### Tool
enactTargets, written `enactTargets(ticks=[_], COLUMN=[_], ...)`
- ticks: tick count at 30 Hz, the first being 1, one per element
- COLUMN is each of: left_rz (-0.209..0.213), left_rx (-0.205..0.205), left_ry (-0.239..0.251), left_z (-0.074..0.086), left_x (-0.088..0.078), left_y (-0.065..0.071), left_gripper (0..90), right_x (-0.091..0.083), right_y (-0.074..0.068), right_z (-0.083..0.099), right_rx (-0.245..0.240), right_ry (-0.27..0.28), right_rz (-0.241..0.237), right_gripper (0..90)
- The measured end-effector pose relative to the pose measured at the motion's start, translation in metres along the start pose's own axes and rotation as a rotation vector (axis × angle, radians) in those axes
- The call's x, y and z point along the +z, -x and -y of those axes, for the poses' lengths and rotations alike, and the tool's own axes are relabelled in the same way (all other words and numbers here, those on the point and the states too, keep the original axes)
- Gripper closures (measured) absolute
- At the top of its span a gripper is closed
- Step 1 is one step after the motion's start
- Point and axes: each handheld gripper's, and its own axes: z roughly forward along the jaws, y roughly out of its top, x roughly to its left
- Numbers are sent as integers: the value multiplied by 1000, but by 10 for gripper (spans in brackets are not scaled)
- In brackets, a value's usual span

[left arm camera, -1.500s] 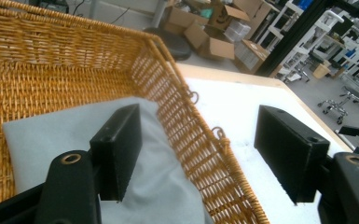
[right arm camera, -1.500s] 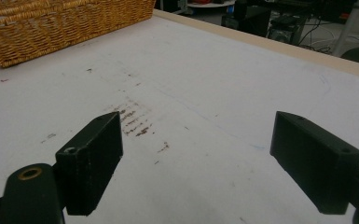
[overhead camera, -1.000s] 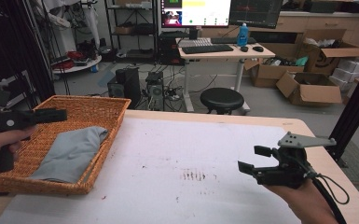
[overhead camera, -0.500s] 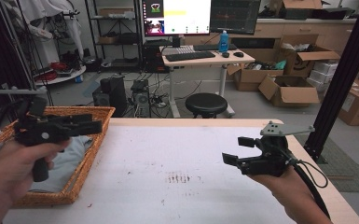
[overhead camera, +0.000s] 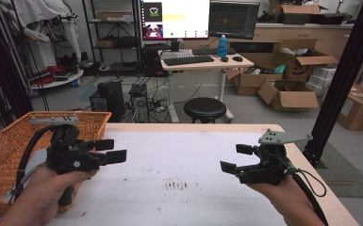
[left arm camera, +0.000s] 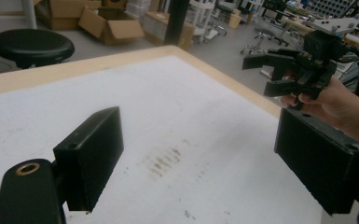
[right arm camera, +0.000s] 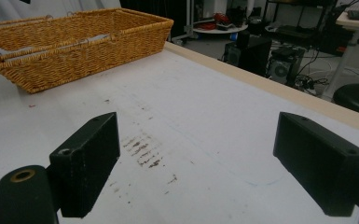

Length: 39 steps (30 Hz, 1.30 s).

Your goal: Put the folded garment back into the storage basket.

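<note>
Over the white desk [overhead camera: 184,160], both hands hover level with jaws spread wide and empty, the left gripper [overhead camera: 111,151] partly hiding a grey cloth [overhead camera: 38,157] in the wicker basket [overhead camera: 4,146] beside it, the right gripper [overhead camera: 233,157] well apart.

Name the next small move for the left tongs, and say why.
Probably swing the left tongs back over the wicker basket and lower them toward the grey cloth inside. Both tongs are open and hold nothing, the right tongs hover over bare tabletop, and the cloth lies just beside the left hand.
</note>
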Motion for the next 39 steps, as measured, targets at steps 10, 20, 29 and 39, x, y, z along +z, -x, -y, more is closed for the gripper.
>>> enactTargets(ticks=[10, 20, 29, 39], left_rz=[-19, -23, -19, -10], left_rx=[-20, -23, -31, -39], left_ry=[3, 20, 27, 39], left_z=[1, 0, 3, 2], left_x=[9, 1, -3, -5], left_y=[-5, -7, -9, -8], left_gripper=[160, 160, 160, 160], right_x=[7, 13, 17, 18], right_y=[3, -2, -8, -11], right_z=[3, 2, 4, 1], right_rx=[-6, -5, -5, -9], right_ry=[-19, -24, -31, -28], right_rz=[-18, -23, -27, -29], right_gripper=[144, 144, 145, 145])
